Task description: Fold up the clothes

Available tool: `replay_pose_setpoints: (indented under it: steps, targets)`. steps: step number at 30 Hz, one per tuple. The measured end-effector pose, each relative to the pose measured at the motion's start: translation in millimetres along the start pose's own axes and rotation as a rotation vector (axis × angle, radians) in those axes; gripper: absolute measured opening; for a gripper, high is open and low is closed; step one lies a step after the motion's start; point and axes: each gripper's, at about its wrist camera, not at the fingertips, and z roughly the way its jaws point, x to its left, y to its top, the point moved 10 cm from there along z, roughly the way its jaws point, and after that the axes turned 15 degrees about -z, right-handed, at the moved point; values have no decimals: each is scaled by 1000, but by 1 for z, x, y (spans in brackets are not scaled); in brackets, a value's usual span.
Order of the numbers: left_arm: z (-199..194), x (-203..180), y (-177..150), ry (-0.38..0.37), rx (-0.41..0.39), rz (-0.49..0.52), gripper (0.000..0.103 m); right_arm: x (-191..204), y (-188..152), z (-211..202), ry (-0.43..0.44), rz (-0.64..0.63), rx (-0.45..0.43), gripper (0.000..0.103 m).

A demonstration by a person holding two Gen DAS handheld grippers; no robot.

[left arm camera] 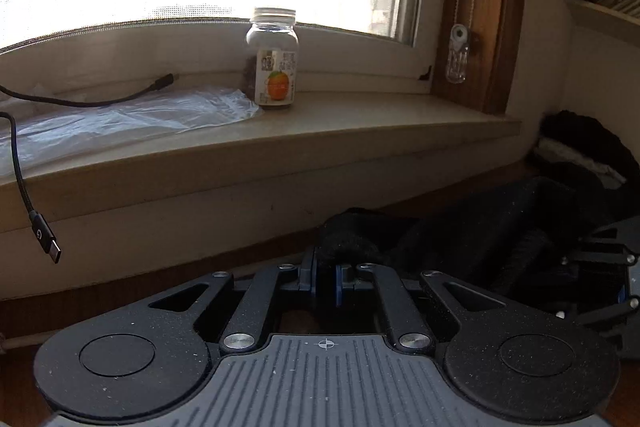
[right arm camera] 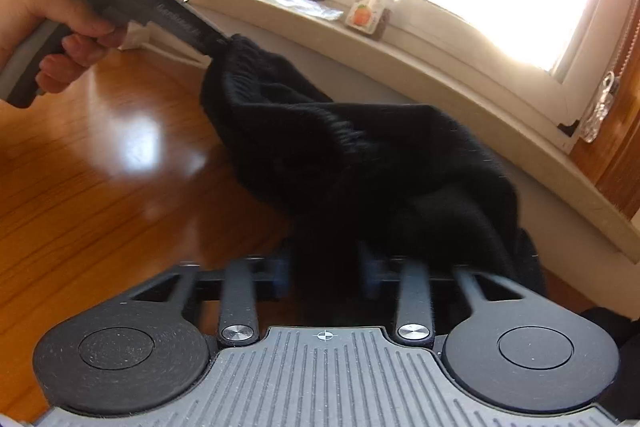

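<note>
Black knitted garment hangs stretched above the glossy wooden floor; my left hand-held gripper is clamped on one edge, my right hand-held gripper pinching another; lifting step underway; next, I judge, bring both edges together.

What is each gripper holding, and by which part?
Both hold the black knit garment: left gripper pinches its ribbed edge; right gripper has a bunched fold.

Glossy wooden floor; pale windowsill carries jar, clear plastic sheet, black cable.
</note>
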Motion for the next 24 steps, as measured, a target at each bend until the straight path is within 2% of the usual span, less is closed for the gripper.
replay_pose_setpoints:
  steps: [6, 11, 14, 16, 18, 22, 24]
  targets:
    - [-36, -11, 29, -10, -70, 20, 8, -25, 11, -46, 72, 84, -56, 14]
    - [-75, 0, 79, 74, -200, 33, 8, -46, 67, -98, 72, 123, -195, 13]
    - [-91, 20, 98, 115, -229, 30, 8, -41, 109, -128, 131, 126, -303, 13]
    - [-95, 37, 99, 140, -221, 28, 8, -37, 133, -148, 175, 139, -380, 13]
    - [-93, 55, 90, 151, -171, 23, 8, -29, 147, -163, 211, 130, -421, 13]
    - [-79, 85, 59, 169, -67, 18, 12, -12, 141, -145, 252, 104, -358, 14]
    - [-75, 96, 44, 173, -42, 8, 18, -10, 134, -129, 245, 119, -326, 16]
